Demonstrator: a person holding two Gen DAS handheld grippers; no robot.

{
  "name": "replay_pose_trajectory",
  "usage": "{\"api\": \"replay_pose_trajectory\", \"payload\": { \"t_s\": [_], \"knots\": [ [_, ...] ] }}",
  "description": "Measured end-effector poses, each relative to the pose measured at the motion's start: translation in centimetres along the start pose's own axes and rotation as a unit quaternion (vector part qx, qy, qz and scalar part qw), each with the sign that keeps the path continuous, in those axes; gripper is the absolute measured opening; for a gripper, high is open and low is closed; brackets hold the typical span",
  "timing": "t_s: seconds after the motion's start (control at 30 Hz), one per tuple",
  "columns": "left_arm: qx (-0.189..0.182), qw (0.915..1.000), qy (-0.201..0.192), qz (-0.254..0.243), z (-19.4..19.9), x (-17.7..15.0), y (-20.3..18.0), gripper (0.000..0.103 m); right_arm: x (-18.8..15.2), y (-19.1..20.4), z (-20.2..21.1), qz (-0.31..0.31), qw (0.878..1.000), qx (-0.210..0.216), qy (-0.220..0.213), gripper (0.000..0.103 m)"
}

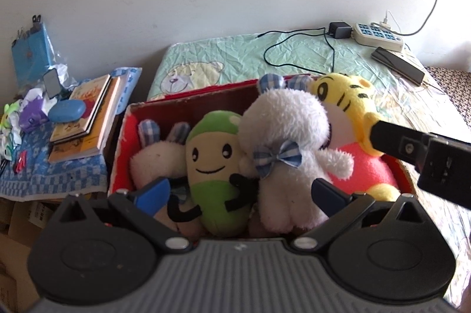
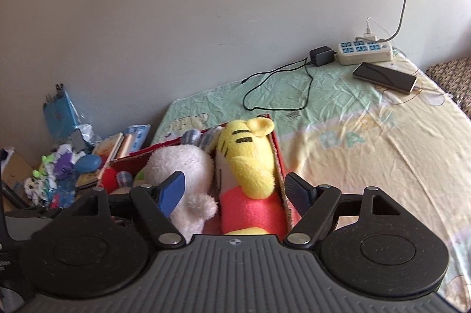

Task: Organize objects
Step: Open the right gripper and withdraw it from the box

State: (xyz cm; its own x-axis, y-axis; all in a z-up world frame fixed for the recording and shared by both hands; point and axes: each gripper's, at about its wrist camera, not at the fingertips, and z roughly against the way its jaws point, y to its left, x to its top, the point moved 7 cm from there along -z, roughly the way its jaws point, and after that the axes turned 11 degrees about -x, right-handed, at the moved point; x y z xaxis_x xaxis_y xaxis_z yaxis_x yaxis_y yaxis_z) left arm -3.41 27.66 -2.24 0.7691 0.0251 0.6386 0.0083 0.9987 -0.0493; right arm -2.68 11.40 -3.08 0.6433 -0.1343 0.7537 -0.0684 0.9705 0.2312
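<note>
The red box (image 1: 123, 142) on the bed (image 2: 368, 142) holds, left to right, a bunny (image 1: 156, 162), bean (image 1: 215, 165), lamb (image 1: 288, 142) and tiger (image 1: 350, 112). Left gripper (image 1: 240, 189) and right gripper (image 2: 235, 189) hover released over it. Packing looks finished; next, probably withdraw.

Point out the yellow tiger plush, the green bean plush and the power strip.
yellow tiger plush (image 1: 343, 95): left wrist view, on its striped yellow head.
green bean plush (image 1: 215, 162): left wrist view, on its smiling face.
power strip (image 2: 365, 51): right wrist view, on its socket-covered top face.
</note>
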Motion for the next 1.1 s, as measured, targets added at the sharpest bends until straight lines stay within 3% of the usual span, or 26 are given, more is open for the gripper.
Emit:
{"api": "replay_pose_trajectory", "payload": {
  "t_s": [0.2, 0.5, 0.73, 1.1],
  "knots": [
    [0.013, 0.9999, -0.006, -0.007, 0.5, 0.1, -0.3, 0.102, 0.0, -0.2, 0.4, 0.026, 0.999, -0.029, -0.004, 0.077],
    [0.030, 0.9995, -0.004, -0.009, 0.9, 0.1, -1.4, 0.103, 0.1, -1.6, 1.0, 0.018, 0.999, -0.049, 0.004, 0.076],
    [0.013, 0.9996, 0.021, -0.010, 0.6, 0.0, -3.4, 0.102, 0.1, -3.7, 1.3, 0.014, 0.996, -0.081, 0.021, 0.076],
    [0.009, 0.9993, 0.021, -0.029, 0.8, 0.3, -8.4, 0.102, 0.8, -8.5, 1.7, -0.010, 0.992, -0.115, 0.042, 0.076]
  ]
}}
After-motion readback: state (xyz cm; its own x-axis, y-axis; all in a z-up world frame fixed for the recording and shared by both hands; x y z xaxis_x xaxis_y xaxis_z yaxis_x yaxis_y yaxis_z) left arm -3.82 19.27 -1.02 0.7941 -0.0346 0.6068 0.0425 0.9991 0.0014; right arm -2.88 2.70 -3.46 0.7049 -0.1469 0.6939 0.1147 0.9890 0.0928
